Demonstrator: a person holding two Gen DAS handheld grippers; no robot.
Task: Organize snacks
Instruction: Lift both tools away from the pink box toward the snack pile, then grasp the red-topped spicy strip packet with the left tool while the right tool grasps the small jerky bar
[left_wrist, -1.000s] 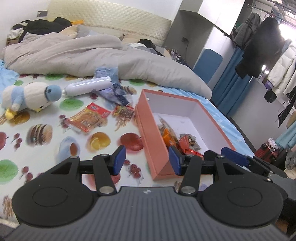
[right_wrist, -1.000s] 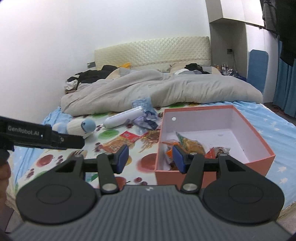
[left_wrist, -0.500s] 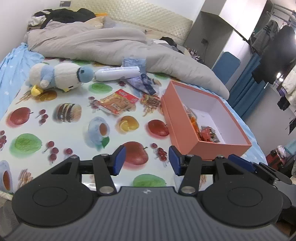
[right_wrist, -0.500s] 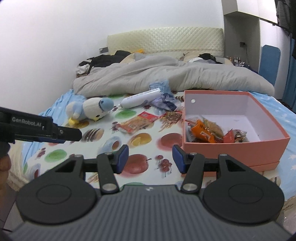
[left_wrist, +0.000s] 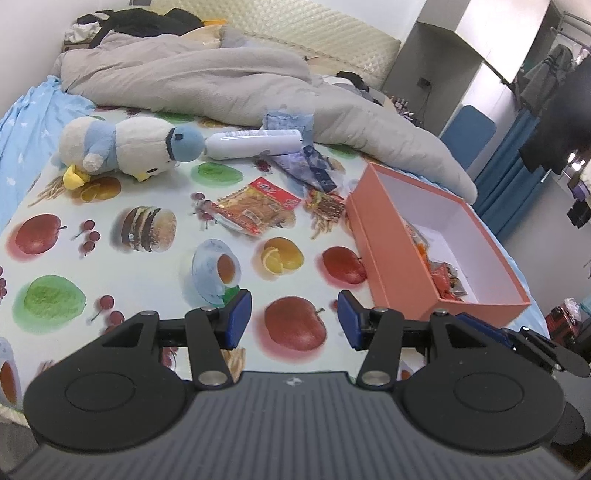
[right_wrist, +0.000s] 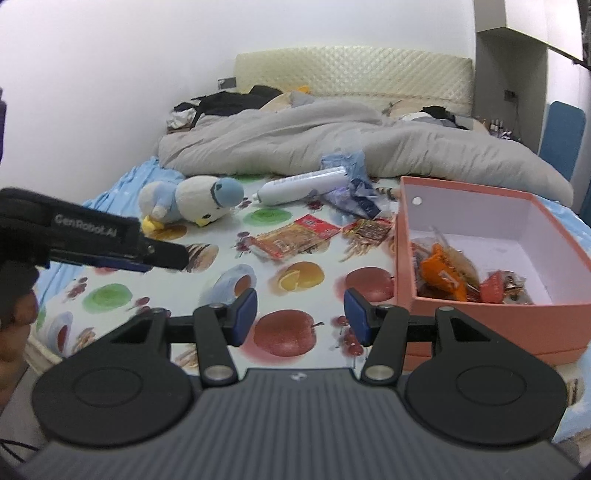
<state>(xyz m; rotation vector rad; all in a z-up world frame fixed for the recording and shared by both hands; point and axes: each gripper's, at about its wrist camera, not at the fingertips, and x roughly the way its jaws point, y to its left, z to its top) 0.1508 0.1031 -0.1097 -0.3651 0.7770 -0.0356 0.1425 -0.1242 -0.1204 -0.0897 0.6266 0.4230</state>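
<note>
Two hand-held grippers, left (left_wrist: 294, 318) and right (right_wrist: 300, 315), hover wide open and empty; one orange box (right_wrist: 476, 325) with snacks, two snack packets (left_wrist: 255, 211) (left_wrist: 327, 205) on the bed.

A white wall (right_wrist: 110, 74) backs a quilted cream headboard (right_wrist: 354, 79). A rumpled grey duvet (left_wrist: 221, 85) covers the bed's far half (dark clothes heaped at its head). Blue curtains (left_wrist: 506, 155) and hanging coats (left_wrist: 561, 110) line the right side.
</note>
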